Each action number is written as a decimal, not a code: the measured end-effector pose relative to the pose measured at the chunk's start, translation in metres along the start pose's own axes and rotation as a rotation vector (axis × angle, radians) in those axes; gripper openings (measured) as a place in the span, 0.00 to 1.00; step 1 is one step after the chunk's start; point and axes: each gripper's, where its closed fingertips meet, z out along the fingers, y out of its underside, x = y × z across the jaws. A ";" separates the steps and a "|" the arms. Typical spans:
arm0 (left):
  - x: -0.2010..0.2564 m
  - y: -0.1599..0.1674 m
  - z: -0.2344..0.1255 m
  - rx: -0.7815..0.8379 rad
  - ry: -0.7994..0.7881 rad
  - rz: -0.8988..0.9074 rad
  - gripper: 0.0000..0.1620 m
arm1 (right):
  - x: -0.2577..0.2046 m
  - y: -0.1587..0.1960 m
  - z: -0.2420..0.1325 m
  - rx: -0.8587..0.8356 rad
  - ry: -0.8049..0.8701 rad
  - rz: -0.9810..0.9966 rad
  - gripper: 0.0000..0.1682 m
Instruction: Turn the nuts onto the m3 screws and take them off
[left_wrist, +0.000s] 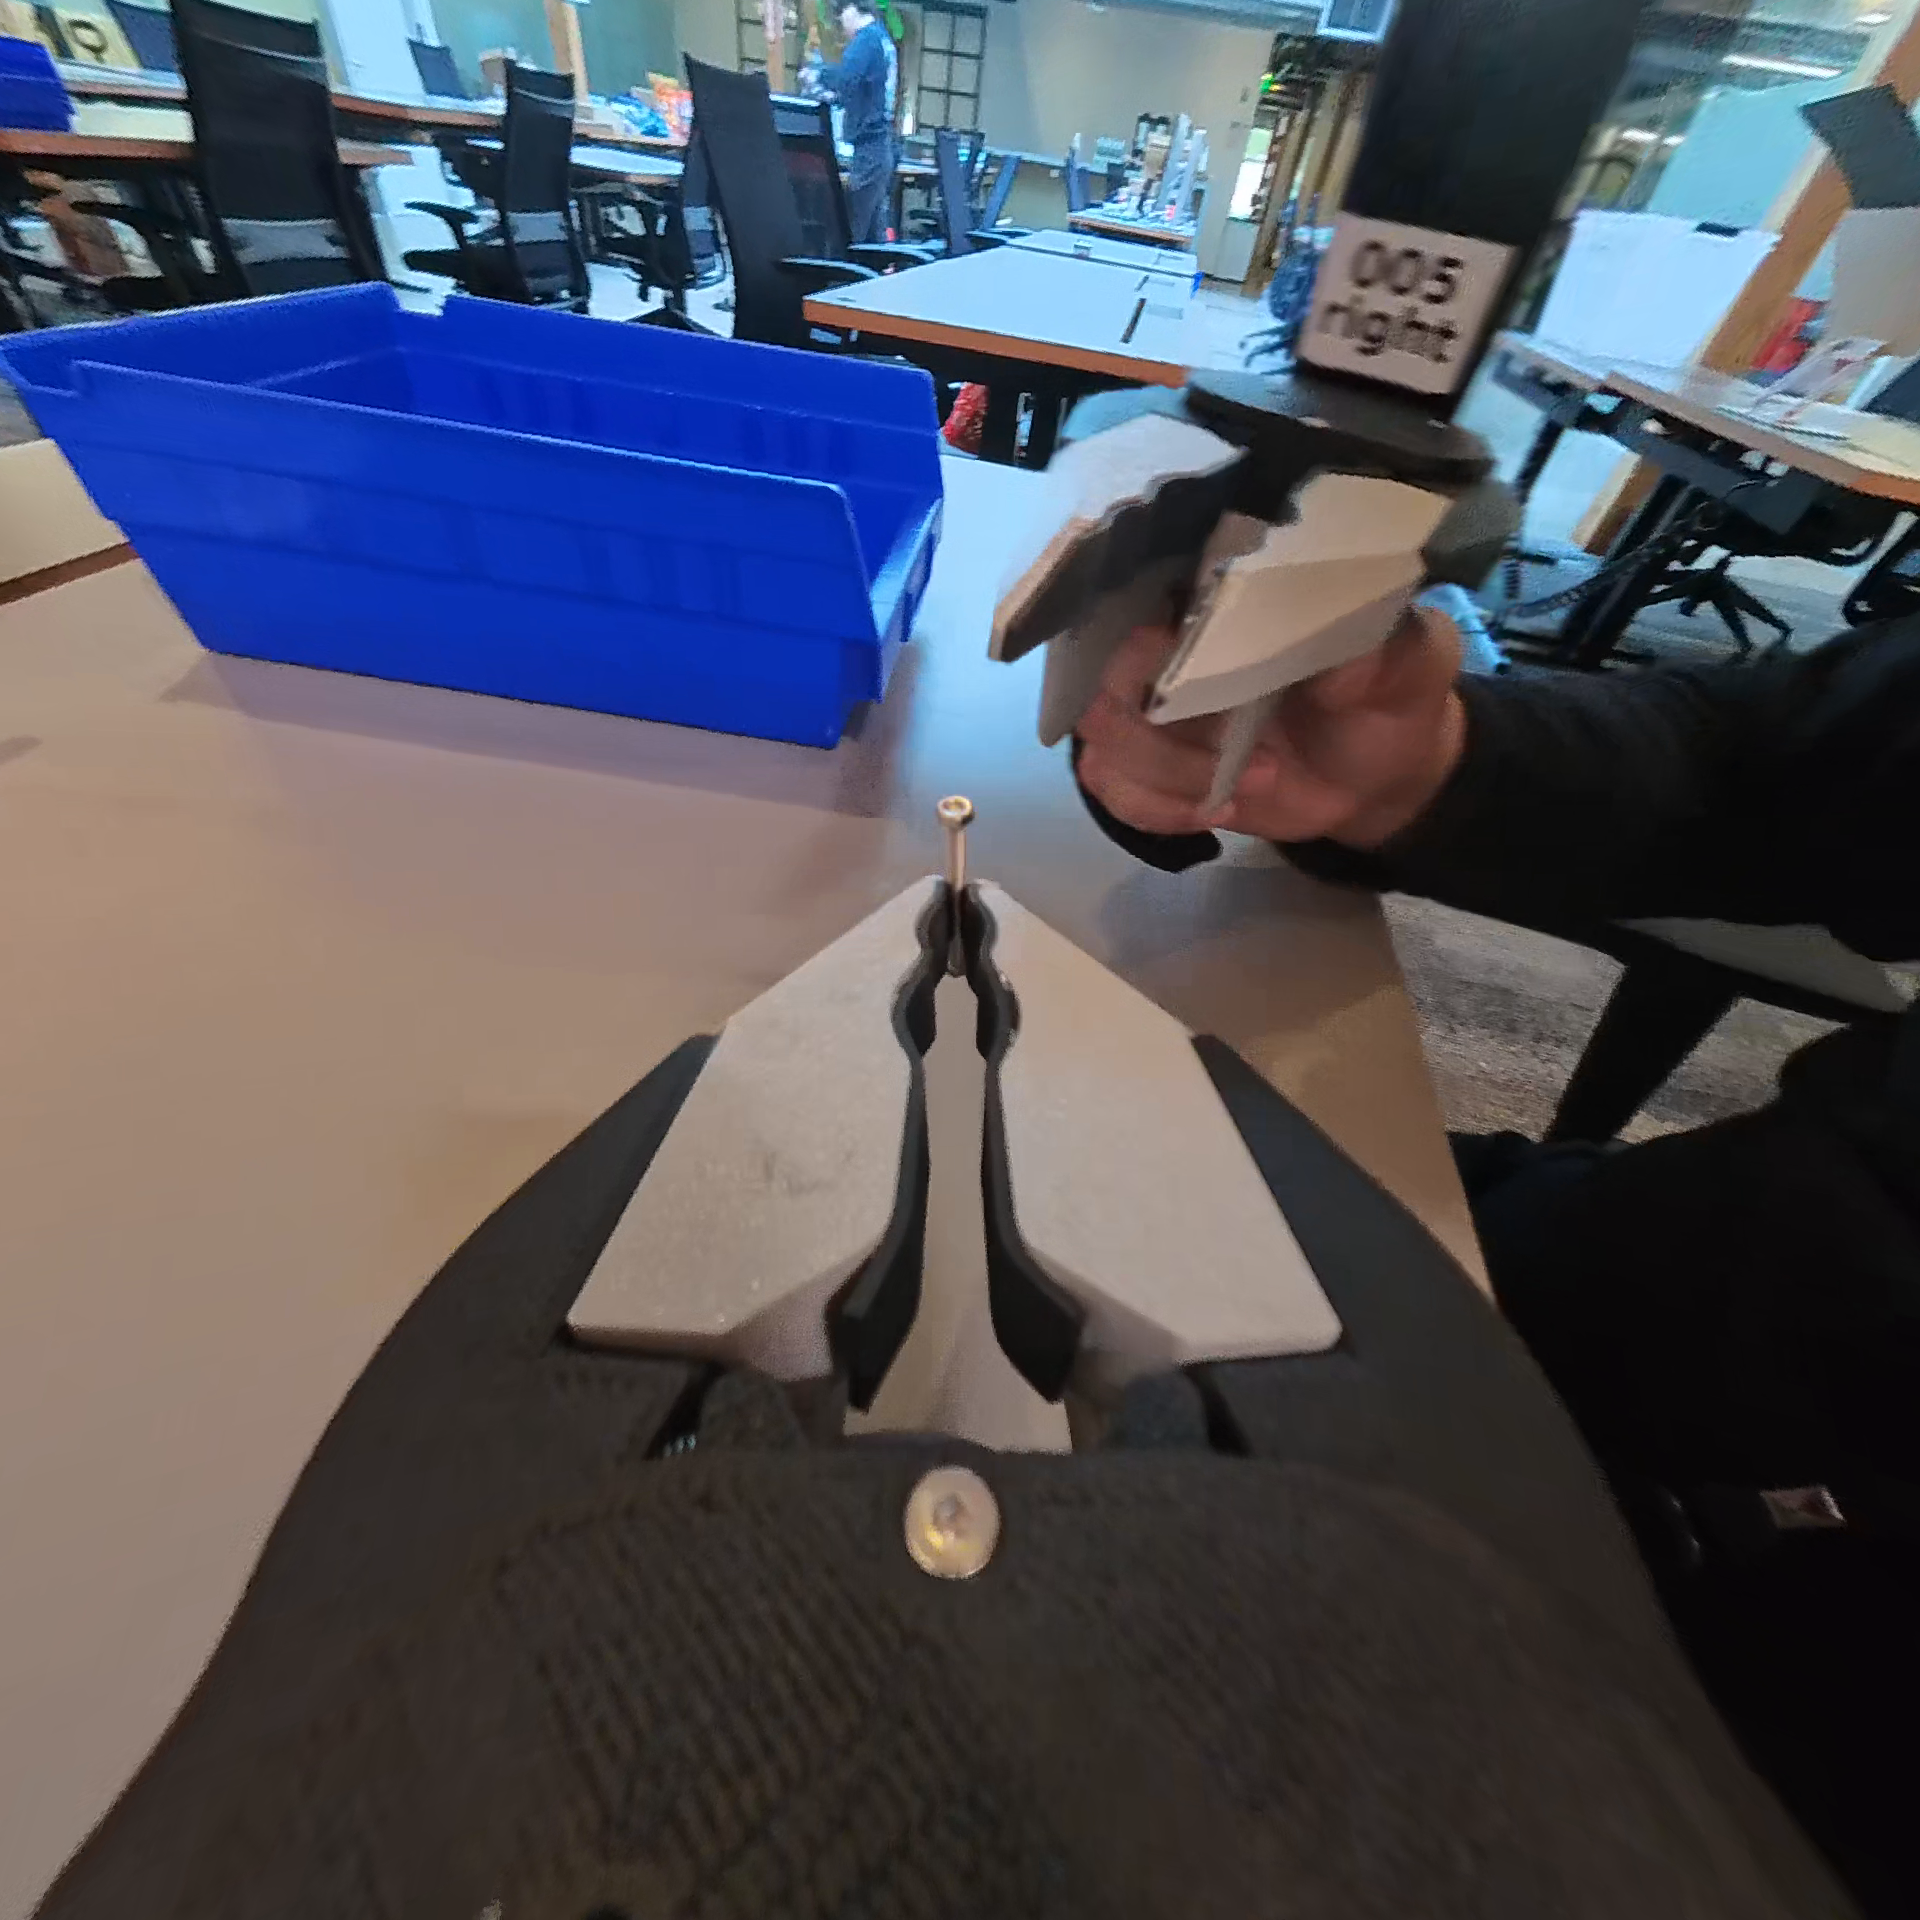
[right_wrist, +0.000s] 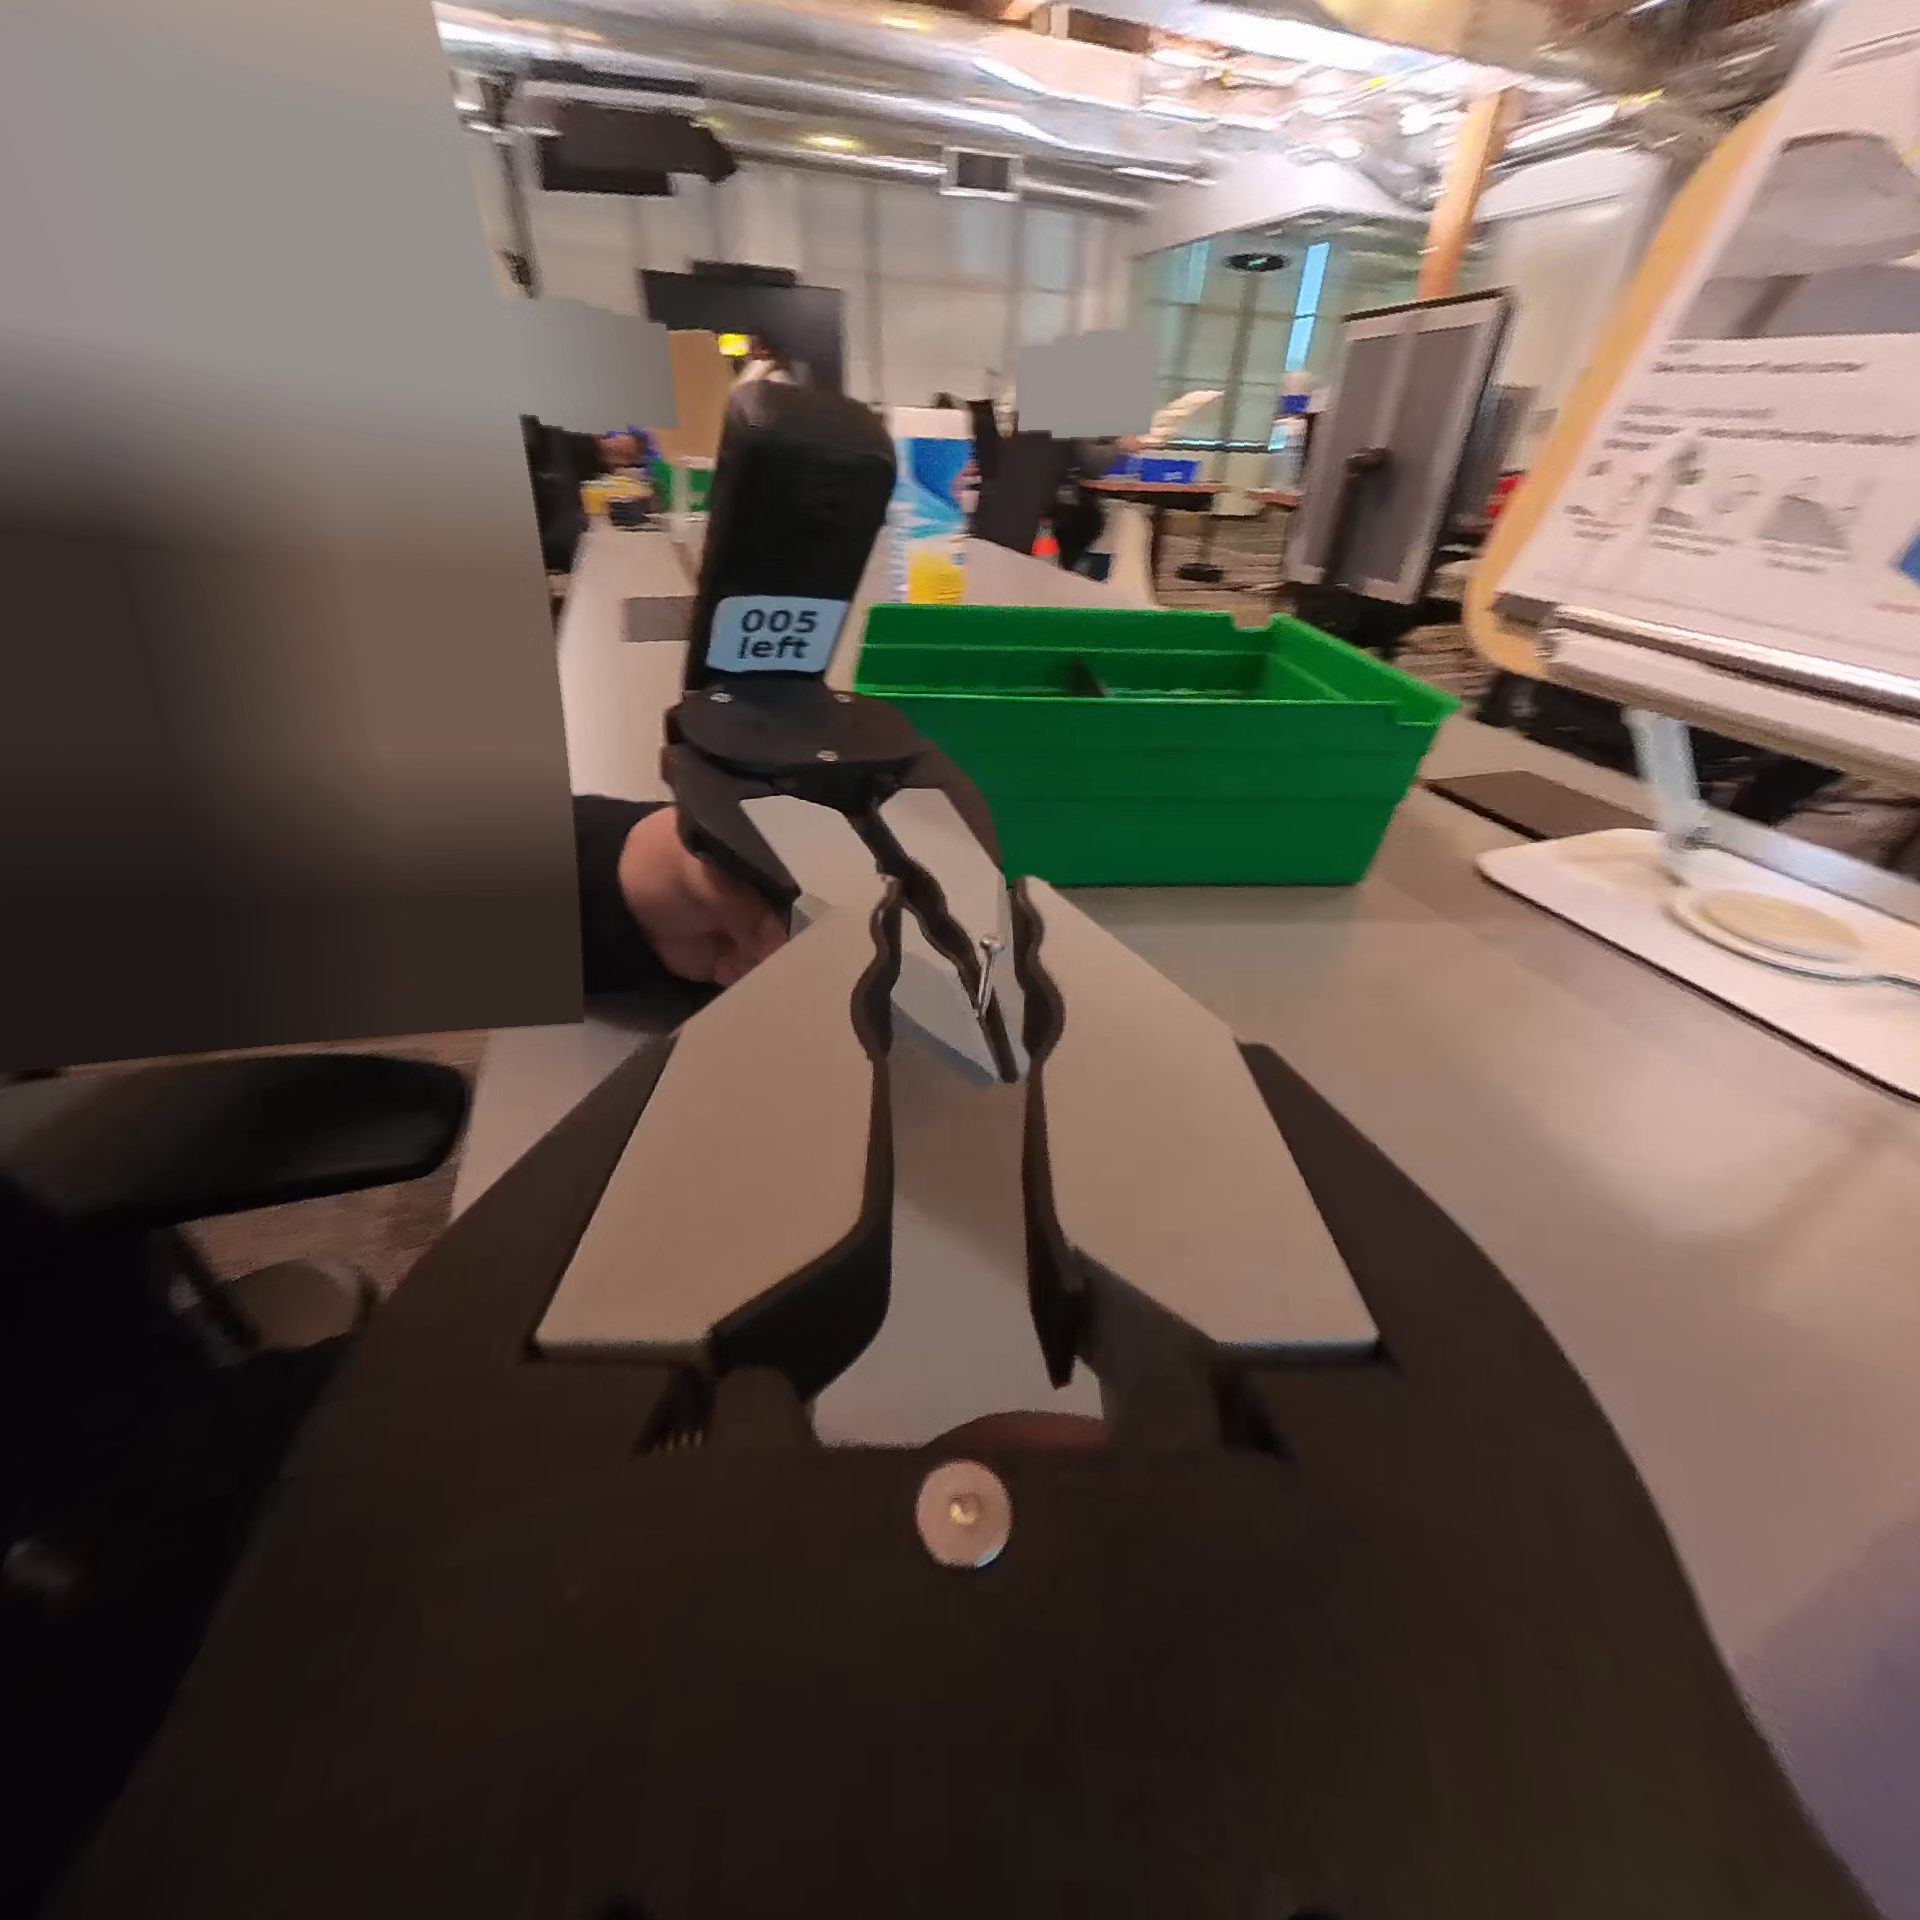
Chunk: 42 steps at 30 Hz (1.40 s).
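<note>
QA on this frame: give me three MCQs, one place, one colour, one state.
1. Where is the screw?
A. in the left tongs
B. in the blue bin
C. on the table

2. What colour is the bin in the right wrist view?
A. red
B. green
C. yellow

3. How are the right tongs?
A. shut on a nut
B. shut on the screw
C. open, empty

Key: A, the tips pinch its shaft, head up; B, green walls behind the tongs; C, a clear gap between the tips.
</note>
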 end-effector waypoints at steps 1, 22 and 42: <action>0.004 -0.001 0.000 0.002 0.022 0.007 0.00 | -0.002 0.000 0.000 -0.007 -0.049 0.019 0.11; 0.023 0.001 0.003 -0.004 0.106 0.067 0.00 | -0.018 0.022 0.012 -0.110 -0.244 0.028 0.09; 0.010 -0.001 0.001 0.007 0.045 0.055 0.00 | -0.006 0.018 0.002 -0.076 -0.181 0.037 0.04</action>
